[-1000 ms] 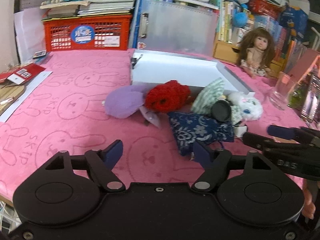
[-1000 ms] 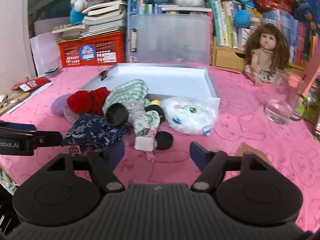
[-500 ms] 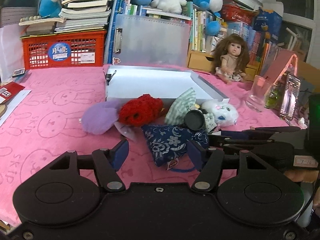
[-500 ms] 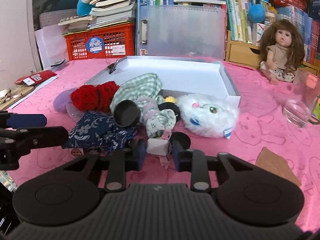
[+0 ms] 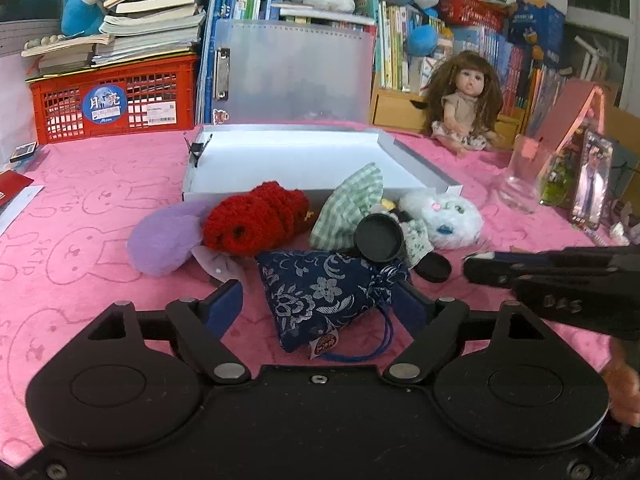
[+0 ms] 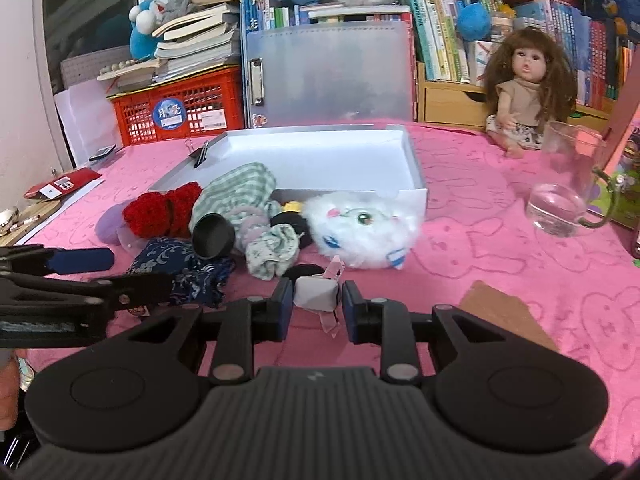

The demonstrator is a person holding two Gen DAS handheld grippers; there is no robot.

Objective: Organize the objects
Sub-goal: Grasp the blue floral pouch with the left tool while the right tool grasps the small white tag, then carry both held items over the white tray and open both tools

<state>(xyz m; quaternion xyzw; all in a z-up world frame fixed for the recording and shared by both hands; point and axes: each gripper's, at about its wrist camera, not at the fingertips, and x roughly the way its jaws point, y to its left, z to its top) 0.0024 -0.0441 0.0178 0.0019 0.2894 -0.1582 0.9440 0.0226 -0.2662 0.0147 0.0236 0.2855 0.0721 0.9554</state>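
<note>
A pile of small things lies in front of an empty white box (image 5: 304,156) (image 6: 320,148): a purple plush (image 5: 164,240), a red knitted piece (image 5: 256,220) (image 6: 160,212), a green checked cloth (image 5: 352,208) (image 6: 236,192), a black cap (image 5: 378,238) (image 6: 212,236), a white fluffy cat toy (image 5: 444,216) (image 6: 360,232). My left gripper (image 5: 316,304) is open around the blue floral pouch (image 5: 320,292) (image 6: 180,264). My right gripper (image 6: 316,304) is shut on a small white folded object (image 6: 316,296).
A red crate (image 5: 116,100) with books, a clear file box (image 5: 292,72) and a doll (image 5: 464,100) (image 6: 524,88) stand at the back. A glass cup (image 6: 564,192) (image 5: 524,176) stands at right. A brown card (image 6: 504,316) lies near my right gripper. Everything rests on a pink cloth (image 5: 80,216).
My right gripper closed on the small white object and pulled it away from the pile. My left gripper moved forward so its open fingers flank the blue pouch.
</note>
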